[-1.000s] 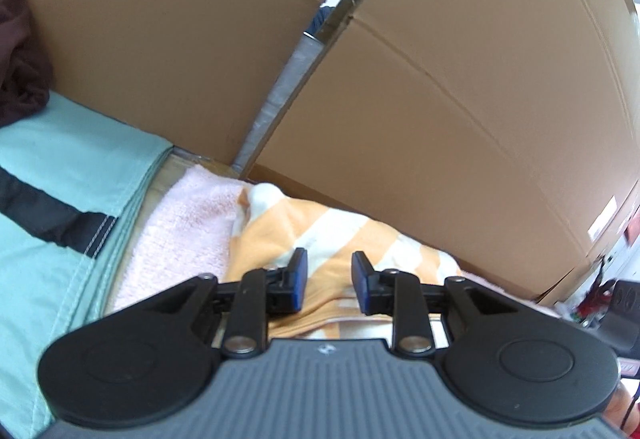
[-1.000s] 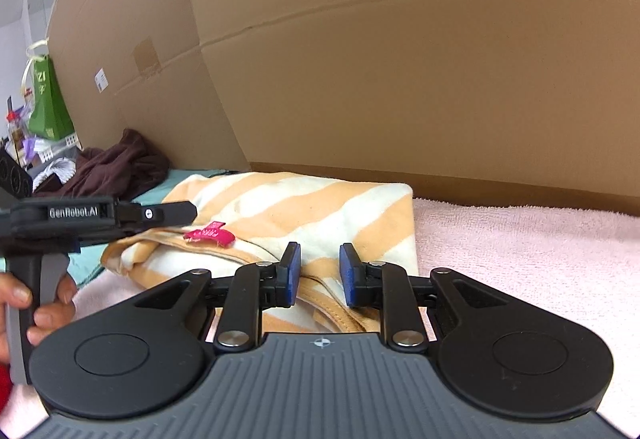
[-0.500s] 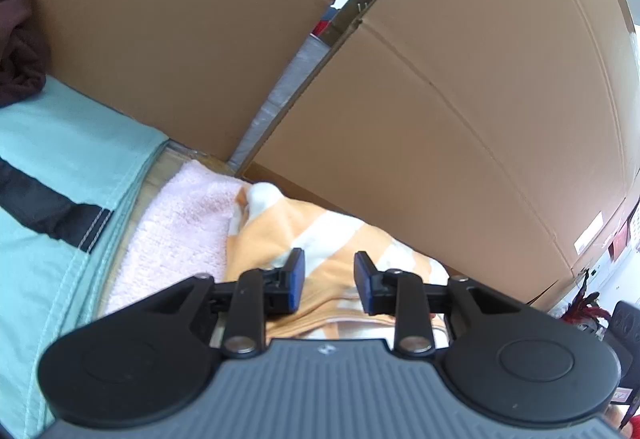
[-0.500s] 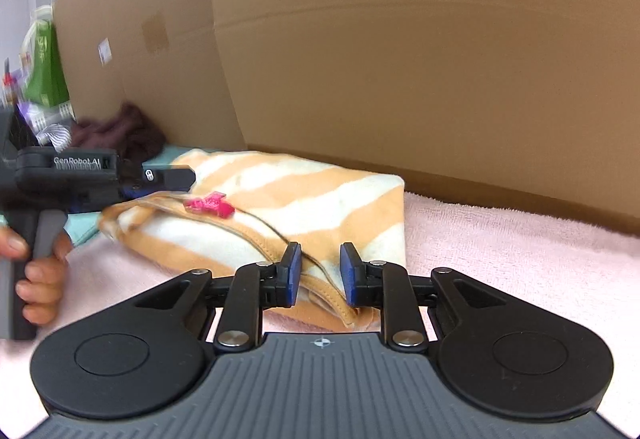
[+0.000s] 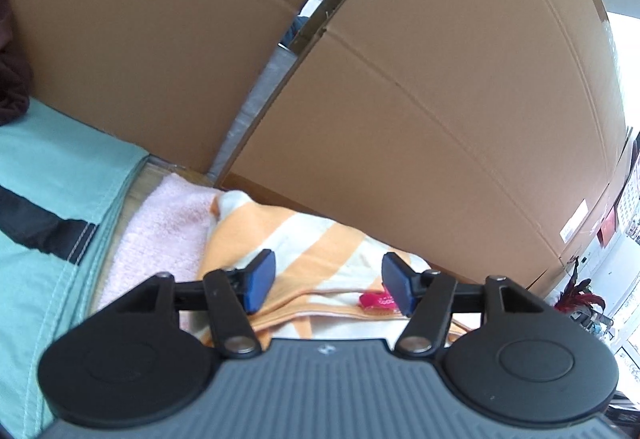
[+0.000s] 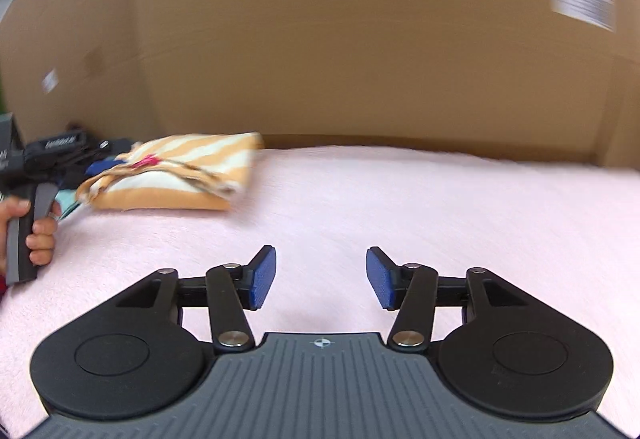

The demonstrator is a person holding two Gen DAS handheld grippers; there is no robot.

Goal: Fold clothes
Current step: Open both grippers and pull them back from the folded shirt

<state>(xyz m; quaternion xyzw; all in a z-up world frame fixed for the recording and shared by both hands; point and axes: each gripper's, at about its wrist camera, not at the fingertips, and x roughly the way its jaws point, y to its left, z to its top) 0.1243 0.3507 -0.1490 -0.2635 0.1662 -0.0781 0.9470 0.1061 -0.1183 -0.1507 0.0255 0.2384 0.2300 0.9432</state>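
Note:
A folded orange-and-white striped garment (image 5: pixel 304 259) with a pink label (image 5: pixel 376 299) lies on a pink towel (image 5: pixel 168 215) near the cardboard wall. My left gripper (image 5: pixel 326 285) is open, its blue pads either side of the garment's near edge, holding nothing. In the right wrist view the same garment (image 6: pixel 176 171) lies at the far left on the pink towel (image 6: pixel 400 207). My right gripper (image 6: pixel 320 277) is open and empty over bare towel, well away from the garment. The left gripper's body and the hand holding it (image 6: pixel 36 199) show beside the garment.
Tall cardboard walls (image 5: pixel 400 99) close off the back and sides. A teal cloth with a dark stripe (image 5: pixel 52 199) lies left of the towel. A dark brown garment (image 5: pixel 12 79) is heaped at the far left.
Both grippers have opened and let go of the striped garment. The right gripper has swung away to the right, so the garment now sits far left in its view.

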